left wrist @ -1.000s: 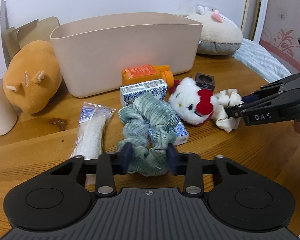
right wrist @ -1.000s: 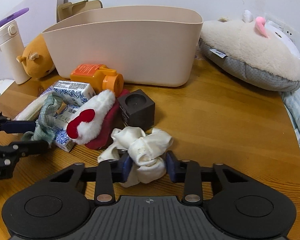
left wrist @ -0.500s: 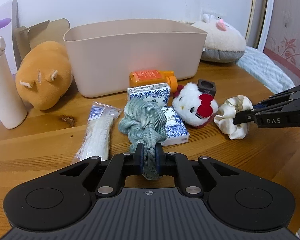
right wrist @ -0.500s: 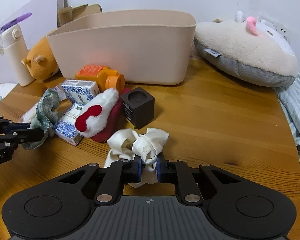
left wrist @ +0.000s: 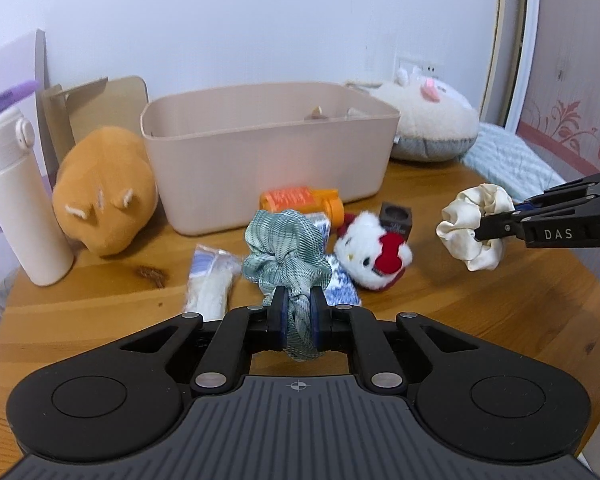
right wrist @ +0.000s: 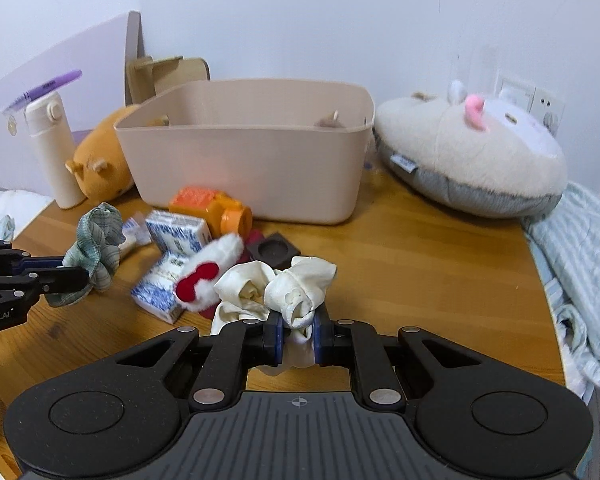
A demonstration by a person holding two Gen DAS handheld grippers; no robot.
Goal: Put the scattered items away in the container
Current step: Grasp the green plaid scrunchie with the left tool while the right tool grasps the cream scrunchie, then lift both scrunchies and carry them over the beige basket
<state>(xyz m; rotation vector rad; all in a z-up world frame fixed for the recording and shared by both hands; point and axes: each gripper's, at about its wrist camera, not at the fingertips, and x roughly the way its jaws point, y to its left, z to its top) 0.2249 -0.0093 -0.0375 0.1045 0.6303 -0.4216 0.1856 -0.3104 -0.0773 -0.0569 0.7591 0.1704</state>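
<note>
While the beige container (left wrist: 268, 152) sits at the back of the wooden table (left wrist: 440, 312), the left gripper (left wrist: 298, 320) is clenched on a green scrunchie (left wrist: 286, 248) and the right gripper (right wrist: 296, 338) on a cream scrunchie (right wrist: 276, 288), both held above the clutter: orange bottle (left wrist: 300, 200), tissue packs (right wrist: 178, 232), cat plush (left wrist: 370, 256).

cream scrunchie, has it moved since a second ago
Yes. The cream scrunchie, pinched in the right claw, has risen off the table; it was lying beside the dark cube before.
</note>
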